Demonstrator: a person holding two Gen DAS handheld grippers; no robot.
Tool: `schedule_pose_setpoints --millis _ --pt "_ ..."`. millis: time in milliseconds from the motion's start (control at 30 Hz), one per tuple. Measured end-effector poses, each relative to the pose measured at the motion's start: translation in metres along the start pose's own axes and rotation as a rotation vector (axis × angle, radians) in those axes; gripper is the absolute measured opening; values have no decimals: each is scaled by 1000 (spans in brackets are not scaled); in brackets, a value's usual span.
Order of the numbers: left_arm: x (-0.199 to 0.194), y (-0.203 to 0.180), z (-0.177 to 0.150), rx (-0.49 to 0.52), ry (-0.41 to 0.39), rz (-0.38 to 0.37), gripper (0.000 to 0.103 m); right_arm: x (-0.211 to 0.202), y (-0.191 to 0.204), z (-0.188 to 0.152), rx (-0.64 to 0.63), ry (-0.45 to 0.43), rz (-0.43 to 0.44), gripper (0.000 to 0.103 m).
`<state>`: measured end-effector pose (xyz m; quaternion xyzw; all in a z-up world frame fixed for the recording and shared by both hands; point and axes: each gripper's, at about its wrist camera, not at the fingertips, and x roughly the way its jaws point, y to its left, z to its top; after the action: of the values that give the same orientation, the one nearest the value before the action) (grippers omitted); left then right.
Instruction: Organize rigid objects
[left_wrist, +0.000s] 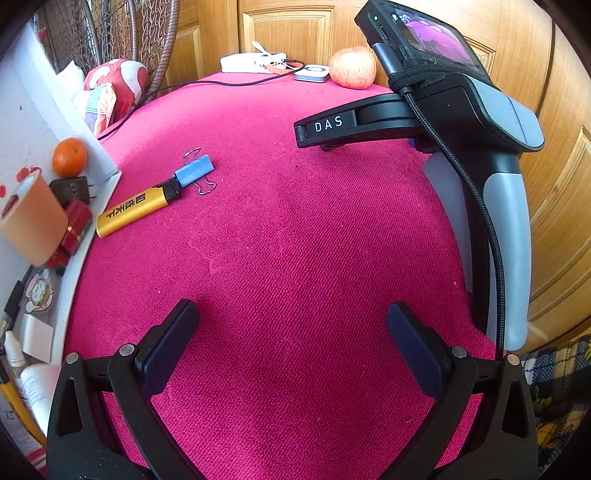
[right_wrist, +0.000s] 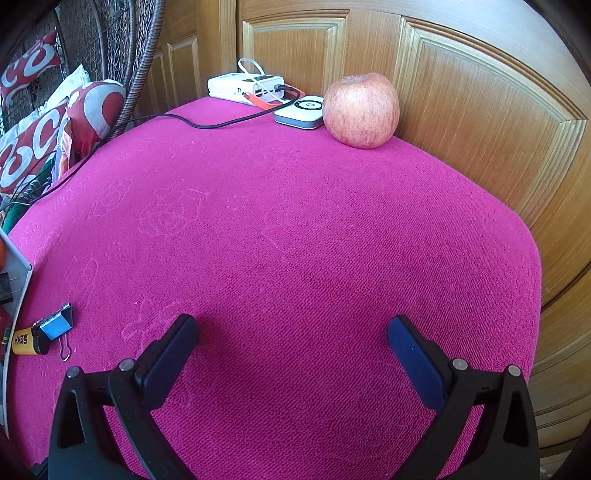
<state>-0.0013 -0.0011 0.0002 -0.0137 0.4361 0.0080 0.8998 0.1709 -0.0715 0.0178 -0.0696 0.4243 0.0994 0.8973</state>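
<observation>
The left gripper (left_wrist: 291, 343) showed black plastic arms at the bottom of its frame, each tipped with a dark blue textured pad (left_wrist: 415, 352), silver round pins at the joints. At the upper right of that view sat the right gripper's body (left_wrist: 491, 122): black housing, grey handle, white "DAS" lettering on its black finger, a braided black cable strapped on with black cord, and a small screen glowing purple on top. The right gripper (right_wrist: 291, 354) matched it in its own view: black arms, blue pads, silver pins.
</observation>
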Motion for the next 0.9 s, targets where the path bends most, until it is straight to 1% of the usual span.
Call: schedule_pose_setpoints --millis 900 --pt "1 1 0 -1 1 -1 103 0 1 -1 0 -2 -1 103"
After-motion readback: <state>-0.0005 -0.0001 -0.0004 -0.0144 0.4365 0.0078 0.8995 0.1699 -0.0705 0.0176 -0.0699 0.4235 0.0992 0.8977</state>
